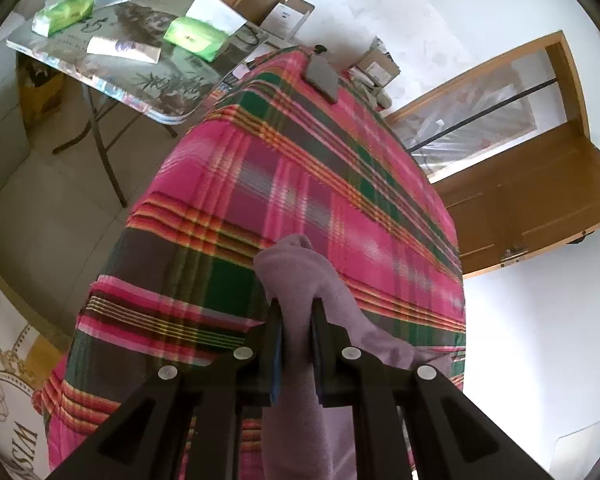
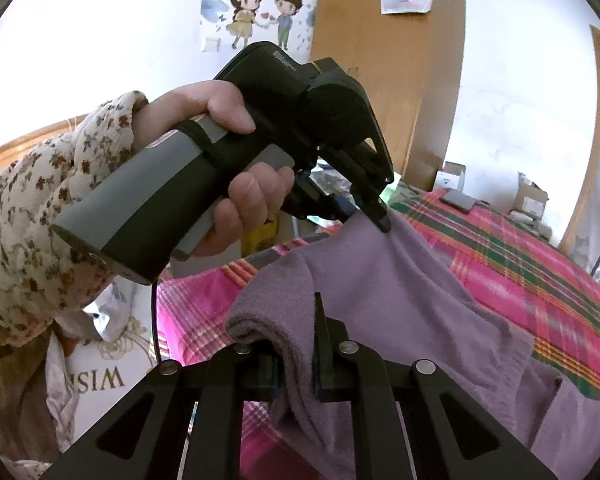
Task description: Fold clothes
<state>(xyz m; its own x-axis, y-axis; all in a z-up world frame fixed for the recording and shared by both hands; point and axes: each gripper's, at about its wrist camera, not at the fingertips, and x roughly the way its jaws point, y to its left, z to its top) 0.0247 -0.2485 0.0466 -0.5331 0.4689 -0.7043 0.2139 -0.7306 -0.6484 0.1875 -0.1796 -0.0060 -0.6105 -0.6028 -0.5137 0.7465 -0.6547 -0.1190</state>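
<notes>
A lilac fleece garment [image 2: 400, 292] hangs stretched between the two grippers above a bed with a pink, green and grey plaid cover [image 1: 284, 184]. My left gripper [image 1: 296, 304] is shut on a bunched edge of the garment [image 1: 300, 276], which sticks up past its fingertips. In the right wrist view the left gripper [image 2: 380, 220] shows from outside, held by a hand [image 2: 236, 168] in a floral sleeve, pinching the cloth's far corner. My right gripper [image 2: 300, 312] is shut on the near folded edge. The rest of the garment drapes down to the right.
A folding table [image 1: 112, 80] with green packets [image 1: 196, 38] and a tube stands left of the bed. A dark phone-like slab [image 1: 322, 74] lies at the bed's far end. Cardboard boxes [image 1: 376, 64] and a wooden door [image 1: 540, 192] line the wall. A printed bag [image 2: 100, 376] sits low left.
</notes>
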